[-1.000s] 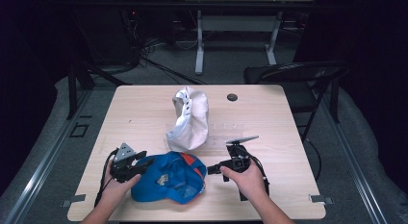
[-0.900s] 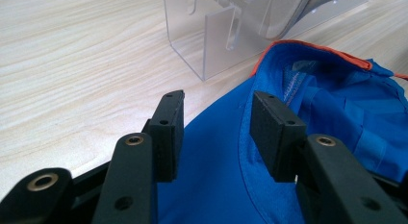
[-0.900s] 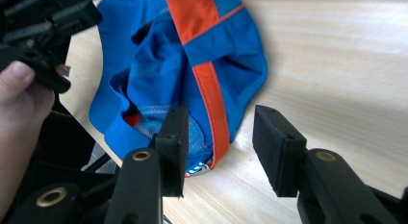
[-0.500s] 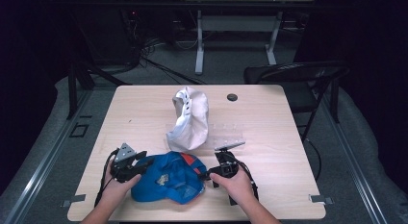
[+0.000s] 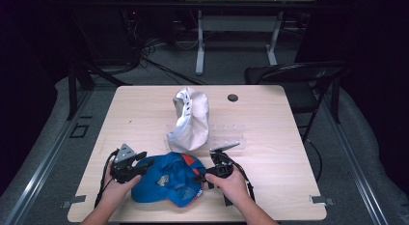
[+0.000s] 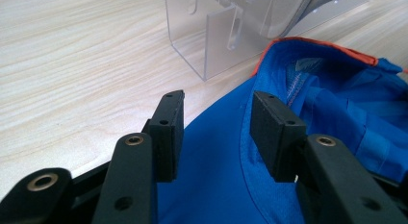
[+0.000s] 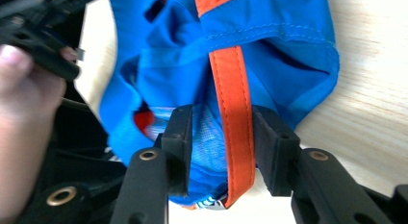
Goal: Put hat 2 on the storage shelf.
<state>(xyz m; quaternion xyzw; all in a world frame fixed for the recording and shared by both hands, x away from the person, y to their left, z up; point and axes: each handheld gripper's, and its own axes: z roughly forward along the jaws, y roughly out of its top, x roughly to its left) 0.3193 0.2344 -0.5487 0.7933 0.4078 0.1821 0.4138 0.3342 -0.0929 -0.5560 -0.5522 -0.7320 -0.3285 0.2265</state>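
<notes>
A: Two grippers work one blue cap (image 5: 166,182), which lies at the near edge of the table (image 5: 299,138), just in front of a white cap (image 5: 190,119) and a clear stand (image 6: 211,36). How do the jaws stand?

B: On the left gripper (image 6: 219,130) they are wide apart. Blue cloth runs between and under the pads, but a gap shows at each, so nothing is pinched there. On the right gripper (image 7: 222,137) the jaws have just been closing, with the orange strap (image 7: 235,132) and a fold of cloth between them. Both pads look to lie against that cloth, so I read it as a grip on the cap.

A: Which step does this look like?

B: Taking hold of the cap from both sides, probably to lift or reshape it.

A: How is that done well?

B: Let the right jaws finish on strap and cloth together, seated deep between the pads rather than at the tips, so that the soft fold cannot slide out. Then close the left jaws on the stiffer edge, not on a loose layer. Lift only when both sides hold, and keep the two hands level, since uneven pull would twist the cap.

A: Any hazard nearby?

B: Yes: the stand is near the left jaws, so the lift should go up, not forward.
</notes>
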